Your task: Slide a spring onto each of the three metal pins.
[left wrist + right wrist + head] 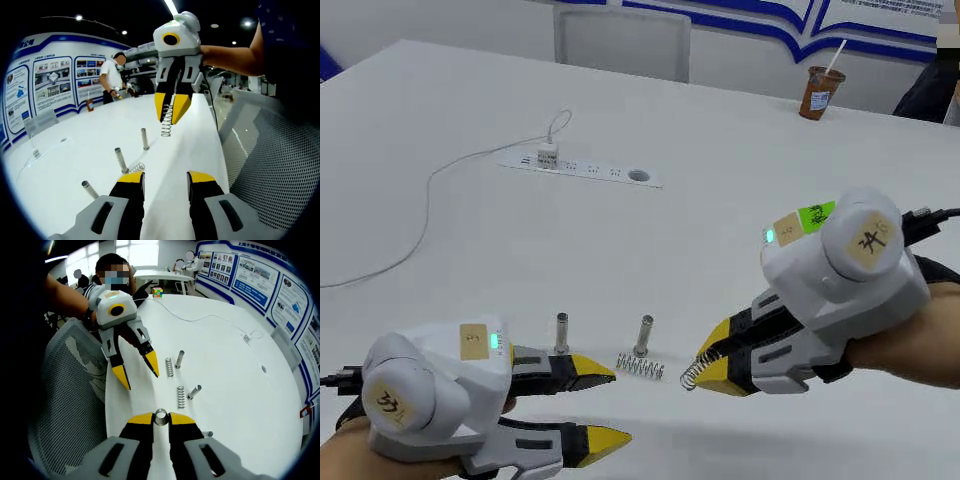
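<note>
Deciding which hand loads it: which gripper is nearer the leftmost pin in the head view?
Left. The left gripper is open right beside the leftmost pin. The right gripper, holding a spring, is off past the middle pin.

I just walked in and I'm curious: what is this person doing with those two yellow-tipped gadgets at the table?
A person holds a gripper in each hand over a white table. The right gripper pinches a spring between its fingers, close to the upright metal pins. The left gripper is open and holds nothing. A second spring lies on the table beside a pin. None of the three pins carries a spring yet.
</note>
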Demonstrator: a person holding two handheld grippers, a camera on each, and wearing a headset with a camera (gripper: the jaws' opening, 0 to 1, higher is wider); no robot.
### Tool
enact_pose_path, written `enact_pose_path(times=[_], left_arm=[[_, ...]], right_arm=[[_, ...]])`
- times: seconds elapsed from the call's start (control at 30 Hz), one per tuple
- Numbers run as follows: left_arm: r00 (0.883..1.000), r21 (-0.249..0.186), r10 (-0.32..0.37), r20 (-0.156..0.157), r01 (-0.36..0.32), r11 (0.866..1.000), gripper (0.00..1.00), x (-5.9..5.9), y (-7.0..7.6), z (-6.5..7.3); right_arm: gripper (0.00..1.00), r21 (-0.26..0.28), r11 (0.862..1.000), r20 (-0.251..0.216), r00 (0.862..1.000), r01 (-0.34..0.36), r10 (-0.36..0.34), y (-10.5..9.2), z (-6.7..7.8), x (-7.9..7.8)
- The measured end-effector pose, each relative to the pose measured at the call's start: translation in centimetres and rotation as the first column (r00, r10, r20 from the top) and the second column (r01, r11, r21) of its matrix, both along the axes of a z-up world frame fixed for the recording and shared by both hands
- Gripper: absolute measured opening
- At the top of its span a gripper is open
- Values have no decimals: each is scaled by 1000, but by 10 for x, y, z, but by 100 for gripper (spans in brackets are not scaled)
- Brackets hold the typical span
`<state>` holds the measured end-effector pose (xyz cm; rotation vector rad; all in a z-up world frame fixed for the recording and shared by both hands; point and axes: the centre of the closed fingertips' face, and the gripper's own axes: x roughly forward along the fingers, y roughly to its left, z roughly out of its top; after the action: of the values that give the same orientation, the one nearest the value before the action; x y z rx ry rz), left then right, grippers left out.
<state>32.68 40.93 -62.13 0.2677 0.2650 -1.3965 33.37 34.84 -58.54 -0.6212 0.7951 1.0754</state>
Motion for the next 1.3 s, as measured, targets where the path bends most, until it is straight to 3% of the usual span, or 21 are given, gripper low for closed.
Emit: enact_pose_path(times=[0.33, 0.73, 1.3], left_arm=[[996, -17, 87, -33, -87, 996, 43, 8, 22, -1], [983, -35, 181, -29, -182, 983, 50, 21, 50, 4], [971, -42, 236, -27, -237, 971, 55, 31, 62, 7]], right_arm=[[12, -21, 998, 12, 998, 62, -62, -27, 7, 13], [12, -65, 992, 37, 993, 112, -110, -52, 13, 34], [12, -150, 983, 1, 994, 108, -109, -61, -11, 59]])
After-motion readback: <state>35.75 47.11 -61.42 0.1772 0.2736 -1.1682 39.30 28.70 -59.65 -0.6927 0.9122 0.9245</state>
